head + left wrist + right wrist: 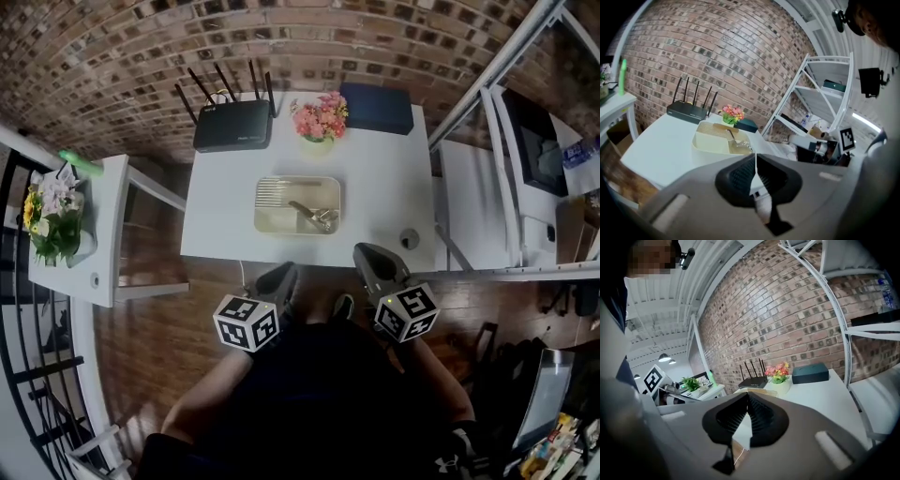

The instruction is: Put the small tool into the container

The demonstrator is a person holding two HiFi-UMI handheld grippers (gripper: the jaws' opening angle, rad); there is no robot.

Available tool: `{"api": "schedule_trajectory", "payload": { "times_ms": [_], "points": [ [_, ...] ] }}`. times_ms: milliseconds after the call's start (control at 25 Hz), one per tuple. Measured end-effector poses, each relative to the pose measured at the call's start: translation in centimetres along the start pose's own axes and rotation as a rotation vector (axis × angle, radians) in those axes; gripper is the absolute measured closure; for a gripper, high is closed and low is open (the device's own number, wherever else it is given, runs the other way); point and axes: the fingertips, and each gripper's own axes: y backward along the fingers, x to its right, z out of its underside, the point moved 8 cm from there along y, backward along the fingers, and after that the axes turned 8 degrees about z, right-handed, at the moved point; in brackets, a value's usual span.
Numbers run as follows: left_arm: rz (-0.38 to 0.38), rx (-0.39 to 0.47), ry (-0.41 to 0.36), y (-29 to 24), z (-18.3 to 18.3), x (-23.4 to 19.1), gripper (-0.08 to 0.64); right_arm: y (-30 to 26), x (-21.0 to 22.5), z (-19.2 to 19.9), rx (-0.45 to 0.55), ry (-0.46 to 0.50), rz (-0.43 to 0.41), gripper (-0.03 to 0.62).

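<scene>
Cream container (297,205) on the white table (216,225) is seen holding the small tool (314,217). The left gripper (283,274) and right gripper (367,253) are poised at the near edge, jaws pressed together on nothing. Placement is judged done; no further move is called for.

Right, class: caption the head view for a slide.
Small metal tool in beige plastic tray on white table; left gripper and right gripper shut, empty.
</scene>
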Motion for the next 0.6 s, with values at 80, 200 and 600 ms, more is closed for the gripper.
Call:
{"api": "schedule_trajectory", "payload": {
  "times_ms": [80,200,600],
  "points": [
    [0.003,0.000,0.001,0.0,-0.1,0.0,0.551,0.1,-0.2,-0.2,0.007,0.003,-0.002,0.581],
    [0.003,0.005,0.001,0.1,-0.2,-0.1,0.549,0.1,-0.4,-0.5,0.012,0.007,-0.002,0.581],
    [0.009,0.022,-0.020,0.4,-0.9,-0.3,0.551,-0.5,-1.3,-0.9,0.008,0.001,-0.017,0.581]
  ]
}}
